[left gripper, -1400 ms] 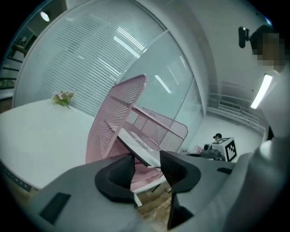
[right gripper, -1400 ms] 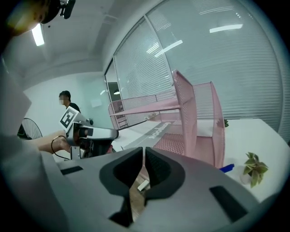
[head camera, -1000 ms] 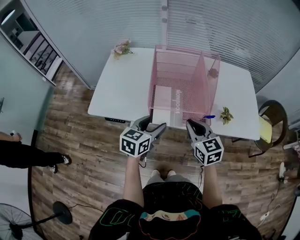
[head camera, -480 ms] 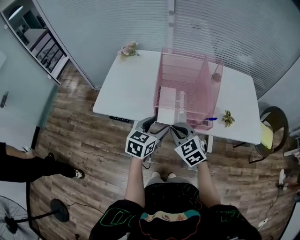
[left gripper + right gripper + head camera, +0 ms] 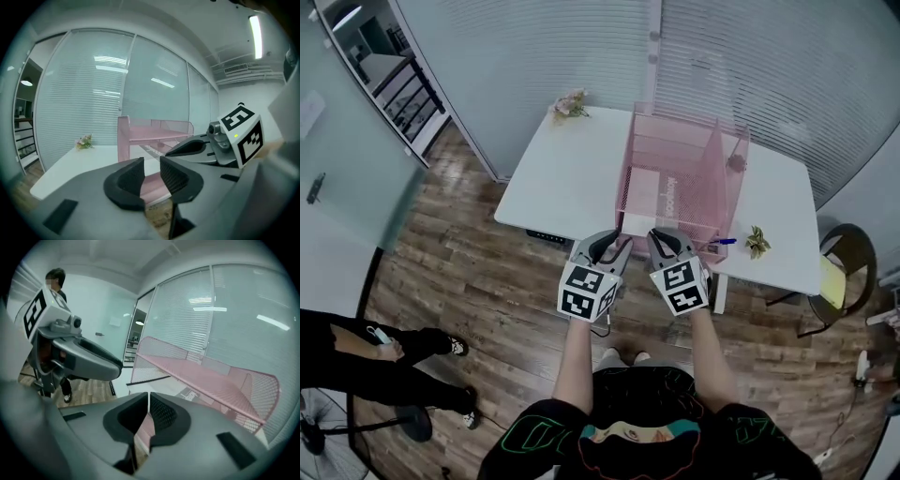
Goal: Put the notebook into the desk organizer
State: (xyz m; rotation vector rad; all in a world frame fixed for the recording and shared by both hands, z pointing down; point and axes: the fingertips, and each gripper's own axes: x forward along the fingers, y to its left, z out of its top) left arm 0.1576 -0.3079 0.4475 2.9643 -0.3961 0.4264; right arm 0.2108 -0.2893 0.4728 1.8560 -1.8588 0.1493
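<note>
A pink mesh desk organizer [image 5: 712, 187] stands on the white table [image 5: 558, 178]. The pale notebook [image 5: 649, 195] lies flat in its lower left compartment, printed spine toward the divider. Both grippers hover side by side at the table's near edge, in front of the organizer. My left gripper [image 5: 607, 244] has just been closing its jaws; in the left gripper view a narrow gap remains at the left gripper [image 5: 151, 166] with nothing in it. In the right gripper view the right gripper [image 5: 149, 401] has its jaws together and empty; the head view shows the right gripper [image 5: 664, 238] just before the notebook's end.
A small flower bunch [image 5: 571, 105] lies at the table's far left corner. A blue pen [image 5: 720, 242] and a little plant [image 5: 757, 240] sit near the organizer's right front. A chair [image 5: 842, 267] stands at the right, a person [image 5: 366, 361] on the wooden floor at the left.
The right gripper has moved left until it is next to the left gripper. The left gripper's jaws have narrowed and it has risen a little. The person at the left has walked on.
</note>
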